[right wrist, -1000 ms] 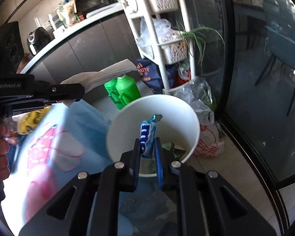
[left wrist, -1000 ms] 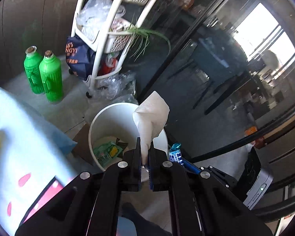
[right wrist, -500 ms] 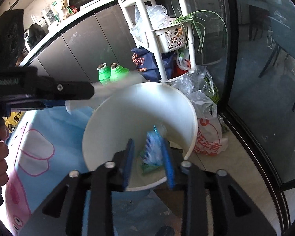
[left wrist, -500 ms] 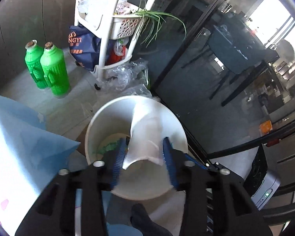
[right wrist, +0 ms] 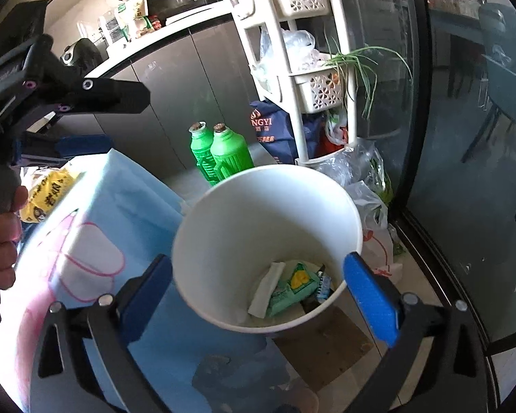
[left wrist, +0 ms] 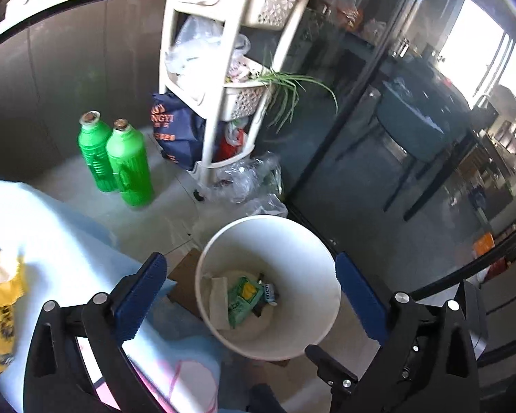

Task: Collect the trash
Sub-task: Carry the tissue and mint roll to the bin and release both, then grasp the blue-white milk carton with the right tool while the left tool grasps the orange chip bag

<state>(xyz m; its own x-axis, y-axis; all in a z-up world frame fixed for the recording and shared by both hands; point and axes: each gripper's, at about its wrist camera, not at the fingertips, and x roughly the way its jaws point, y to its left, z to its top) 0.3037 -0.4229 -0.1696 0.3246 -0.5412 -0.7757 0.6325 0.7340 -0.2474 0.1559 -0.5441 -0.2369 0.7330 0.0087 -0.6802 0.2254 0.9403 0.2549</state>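
A white round bin (right wrist: 223,227) is standing upright on the floor just beside the blue-covered tabletop (right wrist: 127,199). Lying at its bottom are a white folded tissue (right wrist: 266,289), a green snack wrapper (right wrist: 292,290) and what is possibly a small blue candy packet (right wrist: 323,284), touching one another. A yellow wrapper (left wrist: 0,306) is sitting on the tabletop.
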